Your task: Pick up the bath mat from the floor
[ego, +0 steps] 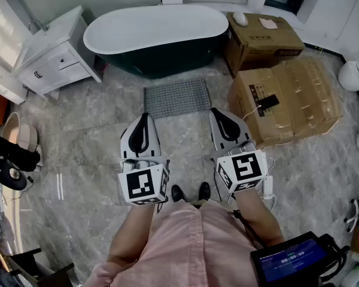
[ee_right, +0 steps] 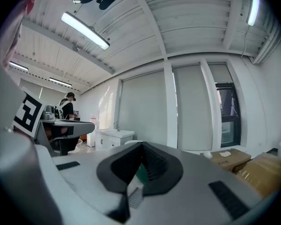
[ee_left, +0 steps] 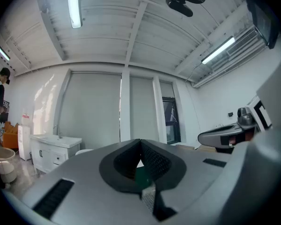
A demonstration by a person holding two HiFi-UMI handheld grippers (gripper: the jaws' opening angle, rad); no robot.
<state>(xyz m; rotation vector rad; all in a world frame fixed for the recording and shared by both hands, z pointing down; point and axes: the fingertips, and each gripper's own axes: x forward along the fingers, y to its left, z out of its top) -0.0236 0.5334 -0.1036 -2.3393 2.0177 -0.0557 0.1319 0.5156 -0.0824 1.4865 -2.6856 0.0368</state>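
Bath mat [ego: 177, 97] lies flat on the floor, just near of the tub [ego: 155, 37] and beyond both grippers. The left gripper [ego: 144, 119] and right gripper [ego: 219, 113] are held level, jaws clenched on nothing. They should probably open, tip down, and pinch the mat's near edge at its left and right corners.

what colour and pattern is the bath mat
Grey, with a fine grid-like texture. The bath mat shows best in the head view.
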